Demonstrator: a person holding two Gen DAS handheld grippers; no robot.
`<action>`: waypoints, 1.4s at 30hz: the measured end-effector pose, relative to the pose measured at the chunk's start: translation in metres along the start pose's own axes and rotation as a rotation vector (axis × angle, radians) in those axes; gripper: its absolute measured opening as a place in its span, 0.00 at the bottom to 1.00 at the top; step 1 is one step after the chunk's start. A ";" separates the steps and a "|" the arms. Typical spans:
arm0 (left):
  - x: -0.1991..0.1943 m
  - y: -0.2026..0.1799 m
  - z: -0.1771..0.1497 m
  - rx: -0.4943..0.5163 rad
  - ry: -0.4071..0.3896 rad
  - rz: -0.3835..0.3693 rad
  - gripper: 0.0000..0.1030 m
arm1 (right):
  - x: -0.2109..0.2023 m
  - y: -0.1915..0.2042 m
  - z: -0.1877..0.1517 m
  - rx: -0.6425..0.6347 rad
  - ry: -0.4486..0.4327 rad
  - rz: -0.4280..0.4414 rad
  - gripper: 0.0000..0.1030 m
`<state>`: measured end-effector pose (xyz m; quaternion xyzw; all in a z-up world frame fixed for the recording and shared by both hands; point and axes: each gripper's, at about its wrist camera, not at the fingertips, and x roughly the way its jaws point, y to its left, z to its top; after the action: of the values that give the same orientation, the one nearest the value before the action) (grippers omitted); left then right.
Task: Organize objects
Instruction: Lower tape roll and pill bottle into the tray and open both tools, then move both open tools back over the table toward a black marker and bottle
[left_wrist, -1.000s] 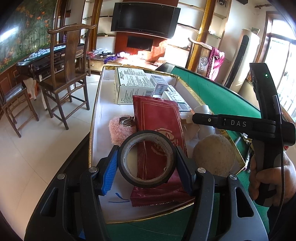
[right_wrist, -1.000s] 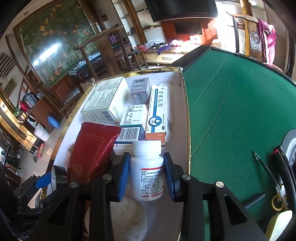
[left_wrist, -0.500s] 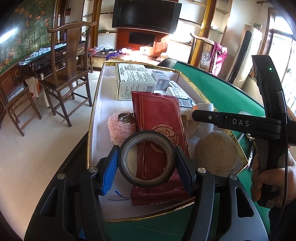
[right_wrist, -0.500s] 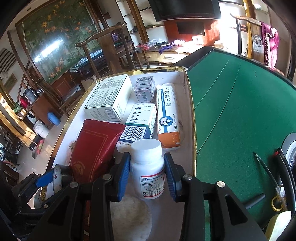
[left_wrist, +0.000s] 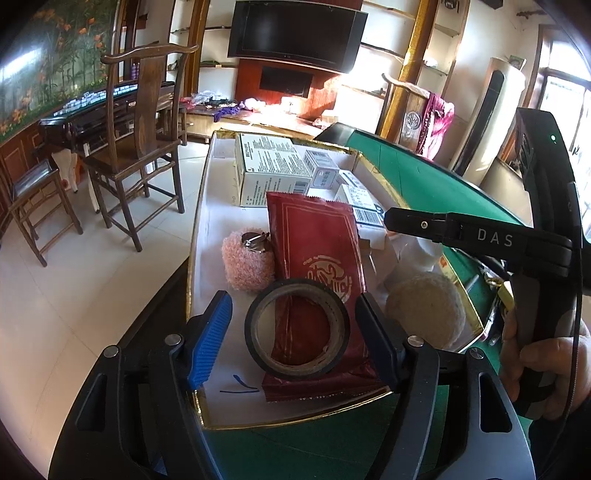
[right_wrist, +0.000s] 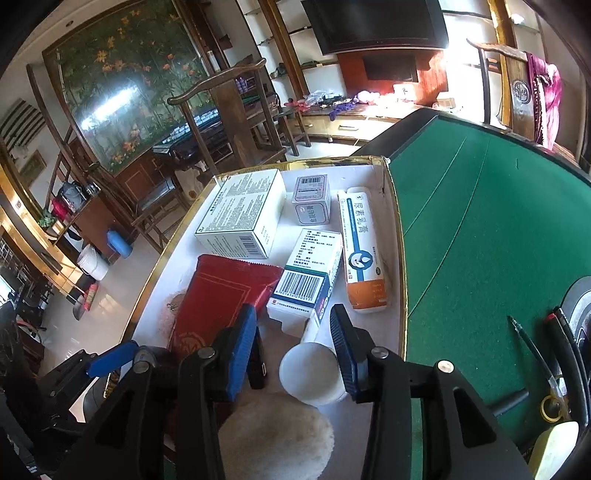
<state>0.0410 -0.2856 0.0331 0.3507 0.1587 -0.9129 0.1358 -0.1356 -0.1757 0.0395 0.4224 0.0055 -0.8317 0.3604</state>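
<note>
The tape roll (left_wrist: 297, 329) is released onto the red packet (left_wrist: 317, 251) in the tray (left_wrist: 207, 229), the left gripper (left_wrist: 295, 332) just widened clear. Beside the packet, the white bottle (right_wrist: 312, 373) is freed as the right gripper (right_wrist: 291, 347) has been opening.

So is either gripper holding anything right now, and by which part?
Nothing is held. Left gripper has just opened off the tape roll; right gripper has just opened off the white bottle.

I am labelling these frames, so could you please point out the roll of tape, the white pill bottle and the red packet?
roll of tape (left_wrist: 255, 338): left wrist view, on its black left rim.
white pill bottle (right_wrist: 308, 369): right wrist view, on its cap.
red packet (left_wrist: 314, 240): left wrist view, on its flat upper face.
</note>
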 end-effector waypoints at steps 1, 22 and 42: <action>-0.002 0.000 0.001 -0.003 -0.006 -0.002 0.68 | -0.002 0.001 0.000 0.001 -0.008 0.002 0.41; -0.025 -0.129 -0.005 0.183 0.059 -0.288 0.69 | -0.195 -0.108 -0.093 0.141 -0.220 -0.057 0.61; 0.085 -0.221 0.022 0.387 0.304 -0.265 0.69 | -0.284 -0.220 -0.156 0.374 -0.334 -0.108 0.62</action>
<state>-0.1121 -0.1037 0.0332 0.4791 0.0446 -0.8730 -0.0794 -0.0502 0.2046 0.0747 0.3375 -0.1857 -0.8945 0.2269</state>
